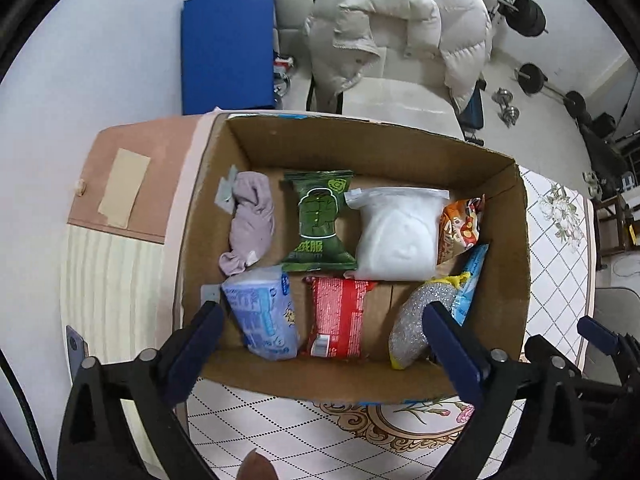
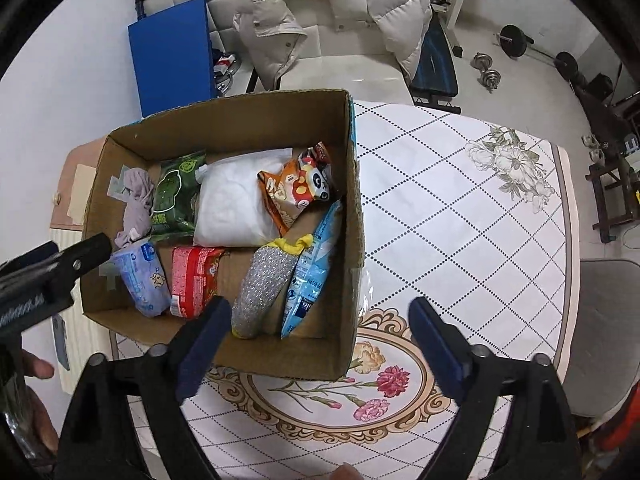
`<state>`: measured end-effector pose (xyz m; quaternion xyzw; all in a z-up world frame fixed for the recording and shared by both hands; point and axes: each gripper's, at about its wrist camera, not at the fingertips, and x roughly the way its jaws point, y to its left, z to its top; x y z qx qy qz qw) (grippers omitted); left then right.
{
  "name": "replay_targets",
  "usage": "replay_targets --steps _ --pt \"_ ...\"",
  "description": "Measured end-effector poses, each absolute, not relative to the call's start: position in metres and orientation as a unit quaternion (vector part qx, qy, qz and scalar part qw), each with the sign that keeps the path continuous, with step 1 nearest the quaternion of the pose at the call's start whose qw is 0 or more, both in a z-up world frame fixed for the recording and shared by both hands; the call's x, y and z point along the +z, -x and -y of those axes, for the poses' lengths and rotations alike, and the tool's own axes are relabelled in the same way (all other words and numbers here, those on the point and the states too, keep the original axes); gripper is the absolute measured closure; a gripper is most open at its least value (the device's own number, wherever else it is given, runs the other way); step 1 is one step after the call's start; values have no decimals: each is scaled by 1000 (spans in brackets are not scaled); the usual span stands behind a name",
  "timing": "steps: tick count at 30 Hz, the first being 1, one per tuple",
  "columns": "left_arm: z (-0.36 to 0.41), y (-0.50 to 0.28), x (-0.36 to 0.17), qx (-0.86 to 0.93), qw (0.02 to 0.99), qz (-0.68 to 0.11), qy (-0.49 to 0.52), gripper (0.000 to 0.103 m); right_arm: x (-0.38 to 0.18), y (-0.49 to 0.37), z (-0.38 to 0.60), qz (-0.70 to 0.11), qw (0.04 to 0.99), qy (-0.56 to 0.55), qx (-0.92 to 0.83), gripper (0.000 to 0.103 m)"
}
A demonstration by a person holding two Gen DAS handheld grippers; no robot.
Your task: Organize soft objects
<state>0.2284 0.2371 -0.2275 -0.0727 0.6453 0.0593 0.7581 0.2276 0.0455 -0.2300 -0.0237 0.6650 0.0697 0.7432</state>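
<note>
A cardboard box [image 1: 504, 264] stands on the table and holds several soft items: a lilac cloth [image 1: 252, 220], a green packet [image 1: 318, 222], a white bag [image 1: 396, 232], an orange snack bag [image 1: 460, 226], a blue tissue pack [image 1: 264, 312], a red packet [image 1: 340, 316], a silver sponge [image 1: 416, 316] and a light blue packet [image 1: 470, 284]. My left gripper [image 1: 322, 320] is open and empty above the box's near wall. My right gripper [image 2: 320, 318] is open and empty, over the near right corner of the box [image 2: 352, 208]. The sponge [image 2: 260, 284] shows there too.
The table wears a white diamond-pattern cloth with flowers [image 2: 460, 220]. A pink and wood cabinet [image 1: 116, 208] is left of the box. A chair with a white puffer jacket [image 1: 400, 36], a blue board [image 1: 228, 48] and weights [image 1: 532, 76] lie beyond.
</note>
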Motion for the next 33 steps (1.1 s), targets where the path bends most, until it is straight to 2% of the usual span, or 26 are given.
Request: replay_targets --steps 3,15,26,33 --pt "-236 -217 -223 63 767 -635 70 1 -227 -224 -46 -660 748 25 66 0" --pt "-223 -194 -196 64 791 -606 45 0 -205 -210 -42 -635 770 38 47 0" --pt "-195 -134 -94 49 844 -534 25 1 -93 -143 -19 -556 828 33 54 0" --pt "-184 -87 -47 33 854 -517 44 1 -20 -86 0 -506 860 31 57 0"
